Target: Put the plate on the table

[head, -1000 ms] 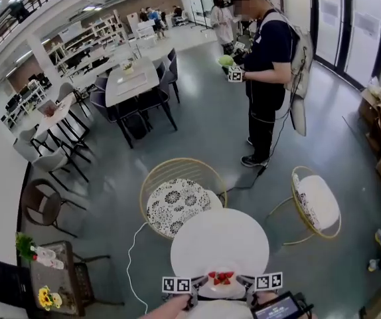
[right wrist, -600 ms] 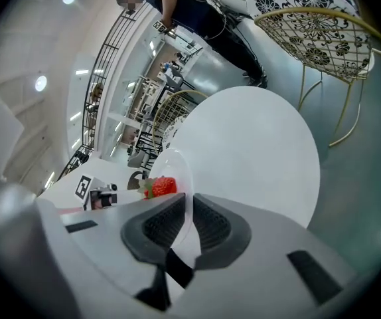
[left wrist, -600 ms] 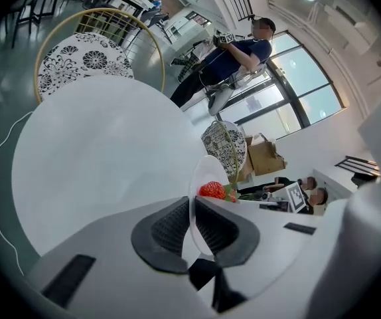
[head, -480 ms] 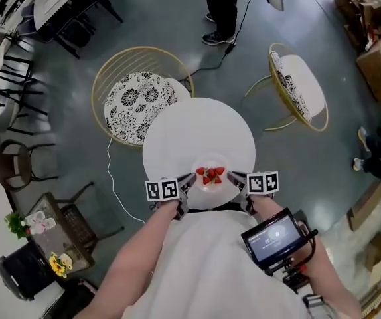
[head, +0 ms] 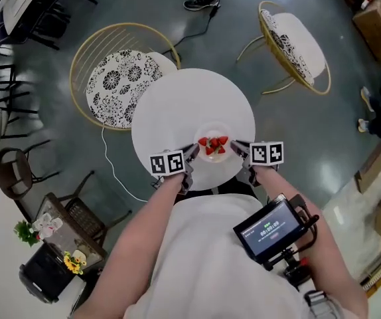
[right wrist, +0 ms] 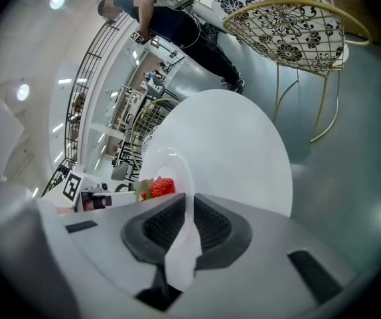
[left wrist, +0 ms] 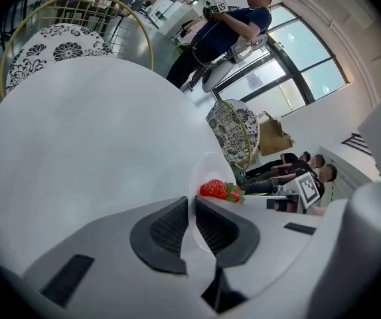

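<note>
We observed a small clear plate (head: 212,153) carrying red strawberries (head: 213,145), positioned over the near part of a round white table (head: 190,102), close to the edge nearest the person. The plate was held from two opposite sides.

The left gripper (head: 192,153) was clenched on the plate's left rim. In the left gripper view, both dark ribbed pads (left wrist: 167,228) pressed against the thin transparent edge, with the strawberries just beyond the jaws. The right gripper (head: 237,148) was likewise clamped on the plate's right rim. In the right gripper view, the rim ran straight down between the two pads, and the fruit sat just to one side.

We could not establish from any view whether the plate's base was touching the table top or was held just above it.

Beyond the table stood two wire-framed chairs with black-and-white patterned cushions, one chair (head: 114,78) at the far left and the other chair (head: 295,35) at the far right. A screen device (head: 270,228) was mounted near the person's right forearm. A standing person (left wrist: 227,25) appeared in the left gripper view, well apart from the table.
</note>
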The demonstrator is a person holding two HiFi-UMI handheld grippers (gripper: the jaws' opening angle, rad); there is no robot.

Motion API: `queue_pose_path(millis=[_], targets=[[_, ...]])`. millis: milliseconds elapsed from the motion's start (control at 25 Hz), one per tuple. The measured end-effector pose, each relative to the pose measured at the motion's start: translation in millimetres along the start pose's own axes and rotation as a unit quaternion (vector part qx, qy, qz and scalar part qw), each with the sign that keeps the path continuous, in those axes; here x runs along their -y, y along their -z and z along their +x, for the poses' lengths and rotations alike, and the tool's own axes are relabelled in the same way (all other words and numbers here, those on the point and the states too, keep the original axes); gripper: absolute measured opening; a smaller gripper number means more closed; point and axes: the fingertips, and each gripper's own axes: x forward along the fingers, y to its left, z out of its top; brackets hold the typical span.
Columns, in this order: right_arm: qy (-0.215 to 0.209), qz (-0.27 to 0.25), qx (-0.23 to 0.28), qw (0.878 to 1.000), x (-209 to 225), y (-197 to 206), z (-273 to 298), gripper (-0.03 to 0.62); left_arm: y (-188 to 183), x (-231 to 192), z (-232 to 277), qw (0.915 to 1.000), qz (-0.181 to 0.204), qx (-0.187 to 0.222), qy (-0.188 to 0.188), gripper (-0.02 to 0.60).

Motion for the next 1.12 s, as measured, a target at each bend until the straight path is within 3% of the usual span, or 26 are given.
queue_pose_path(millis=[240, 440, 840, 1120], targets=[[0.020, 0.007, 0.020, 1.000, 25, -20, 8, 0.026, -18, -6, 31, 0.9996, 0.023, -0.007, -0.014, 0.015], [0.031, -0.016, 0.034, 0.999, 40, -51, 24, 0.026, -47, -14, 53, 0.9976, 0.049, -0.001, -0.048, 0.023], [0.057, -0.048, 0.042, 0.996, 42, -59, 22, 0.028, -50, -10, 57, 0.9909, 0.084, 0.004, -0.105, 0.029], [0.065, -0.078, 0.049, 0.994, 36, -63, 24, 0.029, -54, -12, 55, 0.9913, 0.082, 0.001, -0.103, 0.031]])
